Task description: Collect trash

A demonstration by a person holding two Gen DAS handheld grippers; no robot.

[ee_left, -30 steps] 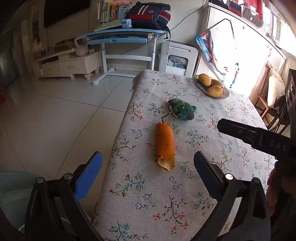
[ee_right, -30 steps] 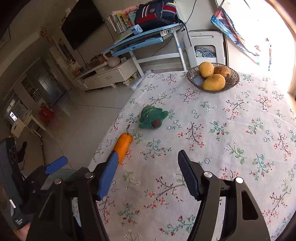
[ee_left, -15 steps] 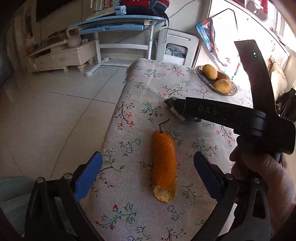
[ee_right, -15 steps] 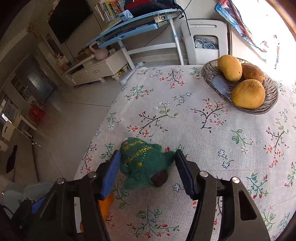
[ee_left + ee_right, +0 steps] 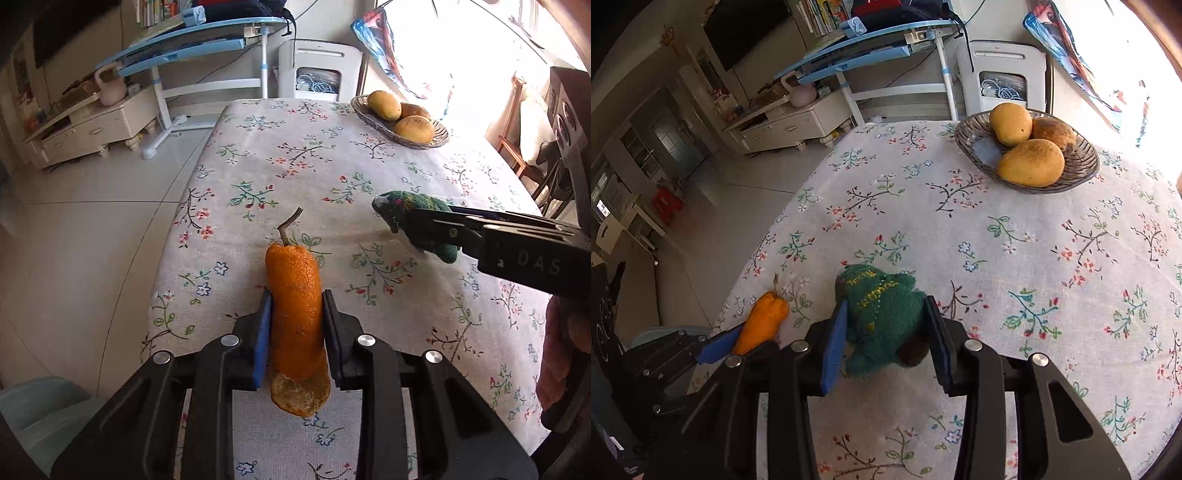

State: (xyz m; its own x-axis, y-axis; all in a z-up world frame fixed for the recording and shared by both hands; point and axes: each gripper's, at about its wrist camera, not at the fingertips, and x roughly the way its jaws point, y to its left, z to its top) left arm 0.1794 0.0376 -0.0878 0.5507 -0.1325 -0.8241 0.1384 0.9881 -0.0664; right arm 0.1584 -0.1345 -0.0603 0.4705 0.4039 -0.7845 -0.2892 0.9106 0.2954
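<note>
Orange peel [image 5: 295, 306] clamped between left gripper [image 5: 296, 299] fingers [image 5: 263, 332]

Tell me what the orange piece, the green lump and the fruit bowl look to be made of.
Orange peel: citrus rind, going by the dimpled, matte skin, dry pale pith at the torn end and a stem.
Green knitted toy: probably wool or acrylic yarn, fuzzy, with yellow stitching.
Fruit bowl: grey, ribbed and seemingly translucent, so likely glass or plastic; I cannot tell which.

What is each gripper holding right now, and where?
Left gripper clamps the orange peel across its middle. Right gripper grips the green knitted toy by its sides.
</note>
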